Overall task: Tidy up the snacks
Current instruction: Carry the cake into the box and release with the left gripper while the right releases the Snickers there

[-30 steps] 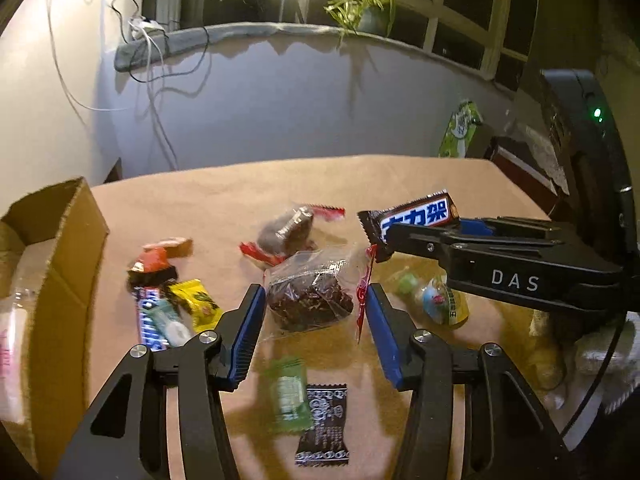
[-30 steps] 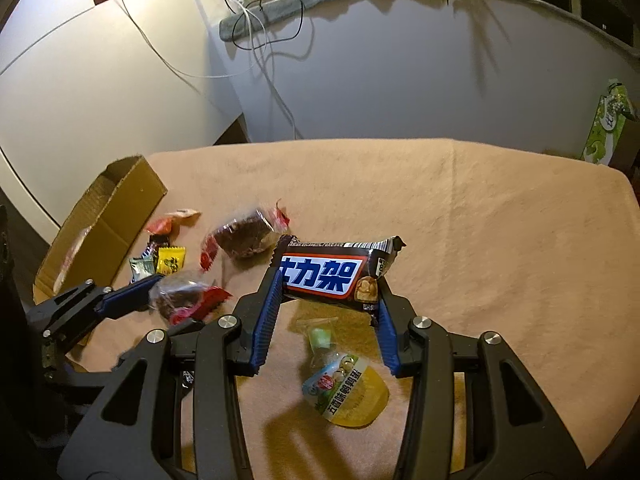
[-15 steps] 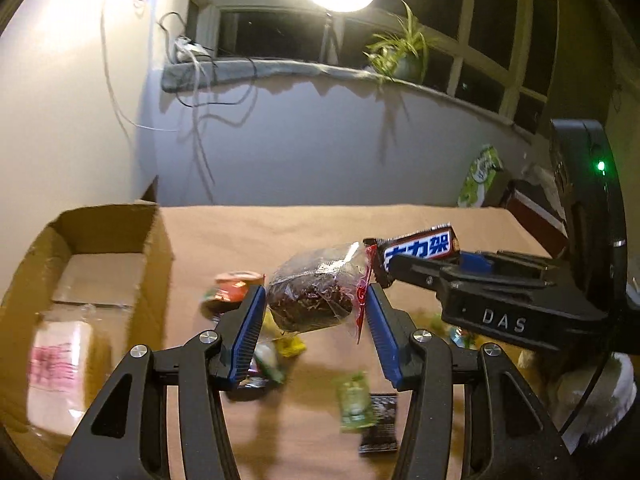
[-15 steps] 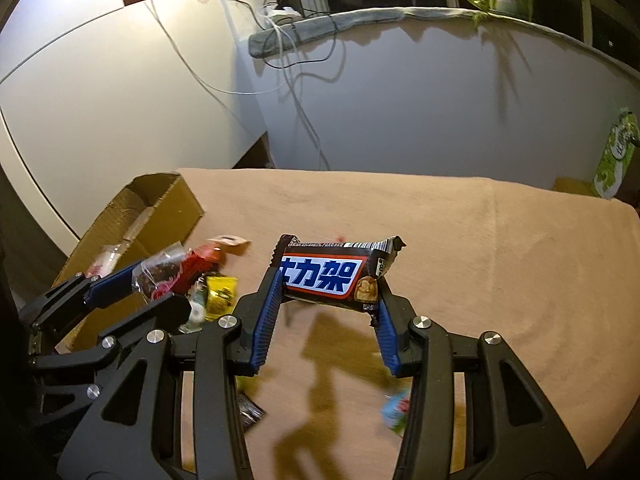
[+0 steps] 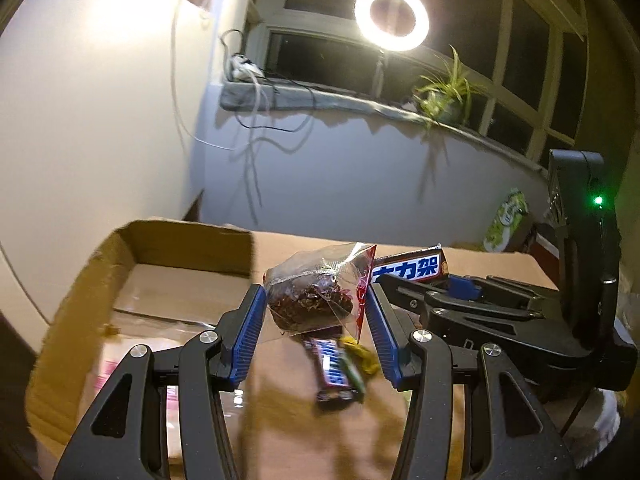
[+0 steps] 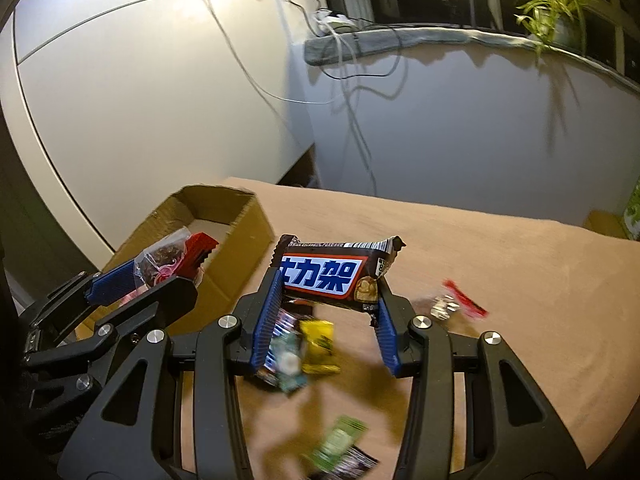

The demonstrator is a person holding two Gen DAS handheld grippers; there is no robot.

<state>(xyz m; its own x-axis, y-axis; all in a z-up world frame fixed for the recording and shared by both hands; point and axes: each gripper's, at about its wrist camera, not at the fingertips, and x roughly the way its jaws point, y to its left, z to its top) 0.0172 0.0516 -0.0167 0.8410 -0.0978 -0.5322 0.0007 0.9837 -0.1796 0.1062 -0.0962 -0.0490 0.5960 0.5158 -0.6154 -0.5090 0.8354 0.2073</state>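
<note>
My left gripper (image 5: 316, 300) is shut on a clear bag of dark dried fruit (image 5: 316, 296) with a red edge, held above the table just right of the open cardboard box (image 5: 80, 288). It also shows in the right wrist view (image 6: 160, 268) over the box's near wall (image 6: 236, 248). My right gripper (image 6: 326, 284) is shut on a brown chocolate bar (image 6: 332, 276) with white characters, held above the table right of the box. The bar also shows in the left wrist view (image 5: 412, 270).
Loose snacks lie on the tan tablecloth (image 6: 500, 272): a yellow packet (image 6: 318, 340), a blue-wrapped bar (image 5: 332, 368), a green packet (image 6: 340, 440), a red-ended candy (image 6: 456, 304). A pink-labelled pack (image 5: 120, 364) lies in the box. A wall stands behind the table.
Both grippers have lifted and moved left toward the box with their snacks held. The box now looms larger and closer in both views.
</note>
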